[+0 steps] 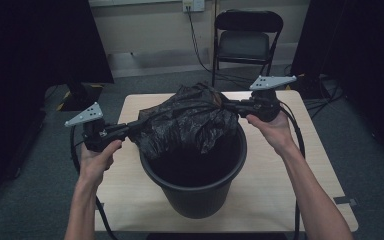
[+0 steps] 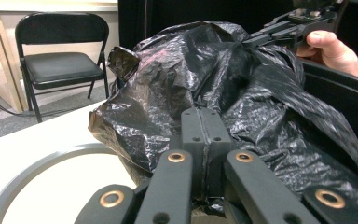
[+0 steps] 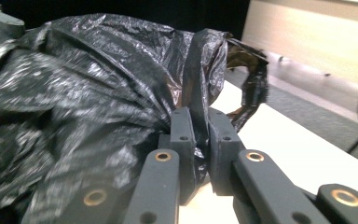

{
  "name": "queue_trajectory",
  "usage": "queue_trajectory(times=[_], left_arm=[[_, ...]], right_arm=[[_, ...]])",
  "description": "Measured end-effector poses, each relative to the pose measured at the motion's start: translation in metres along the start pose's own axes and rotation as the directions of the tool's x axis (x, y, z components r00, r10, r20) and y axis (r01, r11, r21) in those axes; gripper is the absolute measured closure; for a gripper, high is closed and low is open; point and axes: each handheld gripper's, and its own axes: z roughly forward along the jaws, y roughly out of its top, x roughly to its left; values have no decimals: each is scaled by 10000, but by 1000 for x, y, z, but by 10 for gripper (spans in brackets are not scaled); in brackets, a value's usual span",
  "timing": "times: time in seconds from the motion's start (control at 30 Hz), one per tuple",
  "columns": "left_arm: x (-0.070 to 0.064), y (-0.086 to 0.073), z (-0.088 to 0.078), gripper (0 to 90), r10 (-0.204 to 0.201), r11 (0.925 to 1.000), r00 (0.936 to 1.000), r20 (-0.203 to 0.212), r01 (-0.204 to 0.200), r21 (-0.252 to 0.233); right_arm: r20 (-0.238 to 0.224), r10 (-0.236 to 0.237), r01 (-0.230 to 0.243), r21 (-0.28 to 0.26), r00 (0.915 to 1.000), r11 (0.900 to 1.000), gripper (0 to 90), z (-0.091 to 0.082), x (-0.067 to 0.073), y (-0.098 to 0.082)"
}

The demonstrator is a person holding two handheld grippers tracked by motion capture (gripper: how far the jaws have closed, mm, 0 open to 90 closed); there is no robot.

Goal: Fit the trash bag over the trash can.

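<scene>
The left gripper (image 1: 136,125) has its jaws pressed together on a fold of the black bag (image 1: 190,120), gripping the bag's left edge; in the left gripper view the pads (image 2: 206,128) meet flat with plastic bunched around them. The right gripper (image 1: 230,105) is clamped on a twisted strip of the same bag (image 3: 98,93) at its right edge; the strip runs up between the pads (image 3: 182,135), which stand a little apart around it.

The bag hangs crumpled between the two grippers, over the far rim of the bucket (image 1: 195,195) and drooping partly into it. The bucket's inside looks dark; its contents cannot be told.

The bucket stands on the table (image 1: 280,190). A folding chair (image 1: 247,35) stands well beyond the table.
</scene>
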Motion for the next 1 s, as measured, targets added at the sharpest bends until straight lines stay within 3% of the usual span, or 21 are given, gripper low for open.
queue_trajectory(times=[0.07,0.27,0.33,0.37,0.4,0.43,0.5,0.63,0.7,0.77,0.83,0.9,1.0], left_arm=[[-2,-3,-2,900,-17,10000,9999,105,17,-63],[-6,-4,-3,899,74,9996,9999,139,-71,-256],[-4,1,-5,776,-94,9983,9999,56,97,-579],[-3,5,-5,702,-88,9970,9999,144,99,-773],[-2,8,-5,702,-102,9959,9998,163,116,-894],[0,13,-5,612,-114,9948,9998,143,128,-1013],[2,21,1,587,-92,9937,9999,87,101,-1115],[6,31,25,489,-61,9985,9997,244,74,-538],[7,30,33,532,-108,9994,9997,215,115,-314],[7,27,36,757,34,9998,9996,278,-29,-174],[5,23,33,882,137,9998,9994,324,-132,-150],[3,20,27,900,104,9996,9994,322,-96,-250],[-4,13,12,900,67,9985,9996,262,-52,-541]], right_arm=[[-251,74,-73,24,9997,10000,831,2,-1,-11],[-298,197,-193,134,9994,9997,789,5,-3,-22],[-144,163,-162,50,9998,9999,749,3,-4,-19],[-68,207,-208,-152,9998,9997,748,-1,-7,-12],[-68,207,-208,-152,9998,9997,748,-1,-7,-12],[-43,195,-196,-278,9998,9994,778,-3,-8,-6],[-77,163,-166,-374,9998,9992,796,-3,-8,-3],[-337,117,-142,-729,9994,9972,840,1,-3,11],[-488,84,-124,-819,9988,9966,816,6,0,16],[-460,-22,-11,-715,9989,9974,728,12,4,20],[-357,-177,153,-666,9992,9977,646,13,9,21],[-301,-224,202,-710,9993,9973,565,11,12,21],[-225,-205,186,-818,9995,9965,520,3,16,20]])
